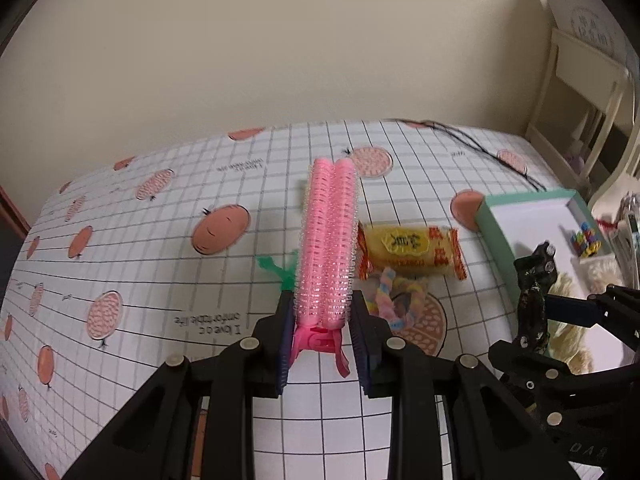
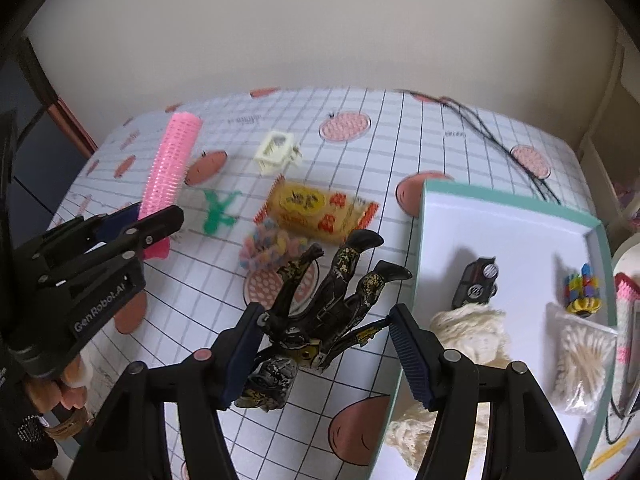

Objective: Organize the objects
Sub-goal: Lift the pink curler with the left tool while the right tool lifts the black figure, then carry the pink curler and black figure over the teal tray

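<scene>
Here, in the left wrist view, the left gripper is clamped narrow on the base of a pink roller clip, whose long axis runs straight out ahead above the table, with the box off to its right. In the right wrist view, the right gripper holds a dark claw clip, prongs forward; the box lies just right, nearer this hand.

Left tongs clamped, right tongs gripping
</scene>
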### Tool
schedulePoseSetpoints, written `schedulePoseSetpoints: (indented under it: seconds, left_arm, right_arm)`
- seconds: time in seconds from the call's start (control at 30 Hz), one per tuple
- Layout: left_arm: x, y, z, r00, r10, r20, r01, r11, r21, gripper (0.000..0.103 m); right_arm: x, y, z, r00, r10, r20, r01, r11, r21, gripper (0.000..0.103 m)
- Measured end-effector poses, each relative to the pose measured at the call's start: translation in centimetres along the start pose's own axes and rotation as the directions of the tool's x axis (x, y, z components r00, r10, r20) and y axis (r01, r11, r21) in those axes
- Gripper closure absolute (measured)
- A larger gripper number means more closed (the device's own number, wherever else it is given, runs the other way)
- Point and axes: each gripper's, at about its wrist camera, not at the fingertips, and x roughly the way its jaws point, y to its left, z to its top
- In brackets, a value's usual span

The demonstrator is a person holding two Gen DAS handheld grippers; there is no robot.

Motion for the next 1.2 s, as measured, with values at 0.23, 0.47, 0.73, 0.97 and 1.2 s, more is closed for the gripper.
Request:
schedulePoseSetpoints:
  seconds: [0.23, 0.47, 0.73, 0.97, 1.2]
  left_arm:
    - [-3.5, 0.5, 1.4, 0.998, 0.017, 0.060, -0.015, 0.999, -0.036, 0.076]
    - [-7.0, -0.1, 2.7, 0.992, -0.001, 0.125, 0.007, 0.999, -0.048, 0.076]
    - [-8.4, -2.8, 3.6, 0.987, -0.067, 0.146, 0.072, 0.997, -0.032, 0.076]
    - [-8.4, -6.5, 3.9, 0.982, -0.121, 0.146, 0.121, 0.993, 0.011, 0.076]
    - [-7.9, -10.5, 4.2, 0.974, -0.186, 0.133, 0.180, 0.982, 0.055, 0.076]
  right_arm:
    - [-3.2, -0.9, 0.7, 0.997, 0.002, 0.082, -0.002, 1.000, 0.004, 0.036]
    - [-4.6, -3.8, 0.6, 0.994, -0.032, 0.107, 0.028, 0.999, 0.045, 0.036]
    - [-6.0, -7.6, 0.0, 0.989, -0.076, 0.124, 0.064, 0.993, 0.100, 0.036]
    - [-7.3, -10.9, -0.5, 0.983, -0.107, 0.146, 0.085, 0.985, 0.149, 0.036]
    - [-7.7, -14.1, -1.1, 0.978, -0.138, 0.154, 0.106, 0.974, 0.201, 0.036]
